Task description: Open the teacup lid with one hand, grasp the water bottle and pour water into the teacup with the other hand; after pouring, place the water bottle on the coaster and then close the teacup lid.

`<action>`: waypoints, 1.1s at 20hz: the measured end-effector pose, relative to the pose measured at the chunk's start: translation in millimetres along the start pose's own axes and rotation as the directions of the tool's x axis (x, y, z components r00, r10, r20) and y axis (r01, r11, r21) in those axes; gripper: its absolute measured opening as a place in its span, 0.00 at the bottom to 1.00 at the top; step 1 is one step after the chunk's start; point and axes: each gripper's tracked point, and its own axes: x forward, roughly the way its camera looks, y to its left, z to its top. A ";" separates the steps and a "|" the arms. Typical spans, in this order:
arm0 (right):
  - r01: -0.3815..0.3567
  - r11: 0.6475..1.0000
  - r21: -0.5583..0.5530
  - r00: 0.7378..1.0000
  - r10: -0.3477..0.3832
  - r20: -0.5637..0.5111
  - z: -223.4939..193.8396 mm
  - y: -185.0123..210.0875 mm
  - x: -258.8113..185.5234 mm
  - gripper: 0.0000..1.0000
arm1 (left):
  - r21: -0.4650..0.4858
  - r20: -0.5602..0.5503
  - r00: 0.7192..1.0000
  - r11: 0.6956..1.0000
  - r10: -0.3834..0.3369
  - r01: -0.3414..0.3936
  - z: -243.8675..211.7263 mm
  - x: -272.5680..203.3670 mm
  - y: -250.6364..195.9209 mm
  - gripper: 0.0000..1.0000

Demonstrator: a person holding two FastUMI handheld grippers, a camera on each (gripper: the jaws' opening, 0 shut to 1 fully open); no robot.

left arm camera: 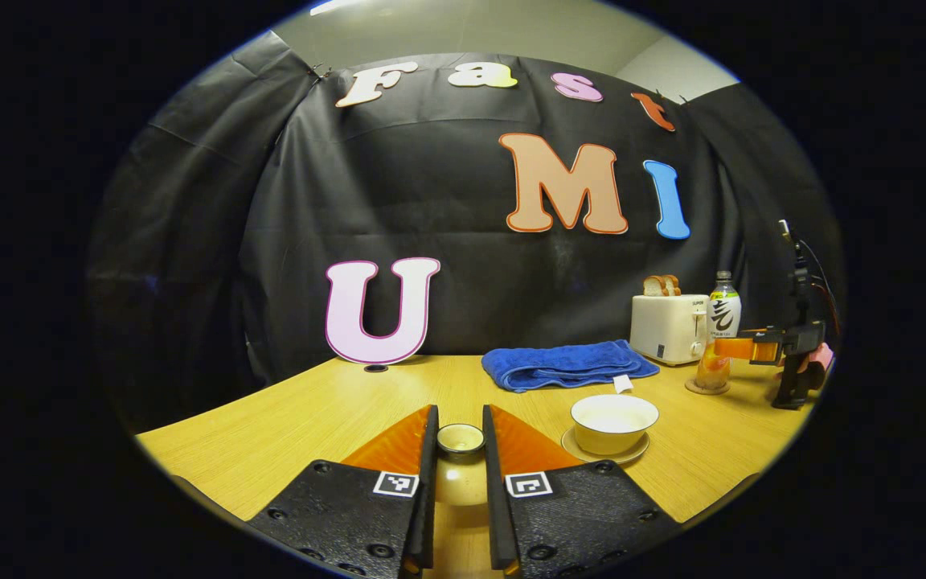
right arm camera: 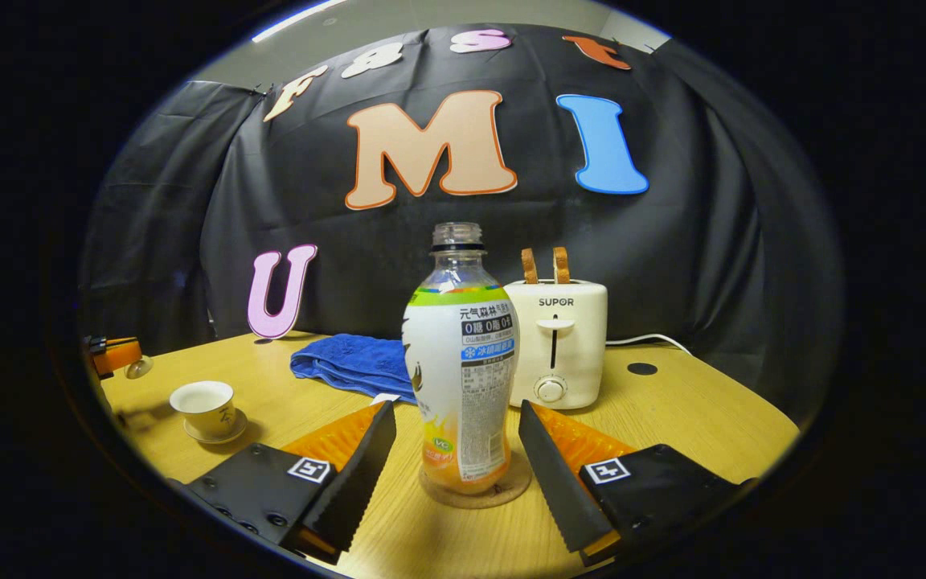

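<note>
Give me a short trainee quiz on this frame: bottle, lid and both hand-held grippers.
1. True or false: the water bottle stands on the coaster.
2. Fill the gap: the right hand-held gripper is ___, with one finger on either side of the bottle and neither touching it.
3. Where is the teacup lid, given the teacup and the left hand-held gripper?
A) On the teacup
B) Clamped between the gripper's fingers, apart from the teacup
C) Lying on the coaster

Key: 1 true; 2 open; 3 B.
</note>
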 end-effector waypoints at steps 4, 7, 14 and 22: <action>0.010 1.000 -0.011 0.997 -0.009 0.072 9.4 -0.7 -31.9 0.94 | -0.001 0.000 1.000 1.000 -0.029 0.029 1.0 4.7 -7.8 0.24; 0.024 1.000 -0.016 0.995 -0.023 0.100 6.4 0.4 -47.1 0.94 | -0.002 0.000 0.998 0.998 -0.069 0.069 0.0 12.6 -18.7 0.24; 0.076 0.997 -0.013 0.991 -0.074 0.108 6.4 -6.3 -76.7 0.97 | -0.005 0.001 0.986 0.986 -0.169 0.169 0.1 36.5 -52.5 0.24; 0.110 0.994 -0.011 0.988 -0.108 0.109 5.1 -12.0 -89.9 0.97 | -0.012 0.002 0.937 0.937 -0.350 0.350 -0.9 53.0 -108.1 0.24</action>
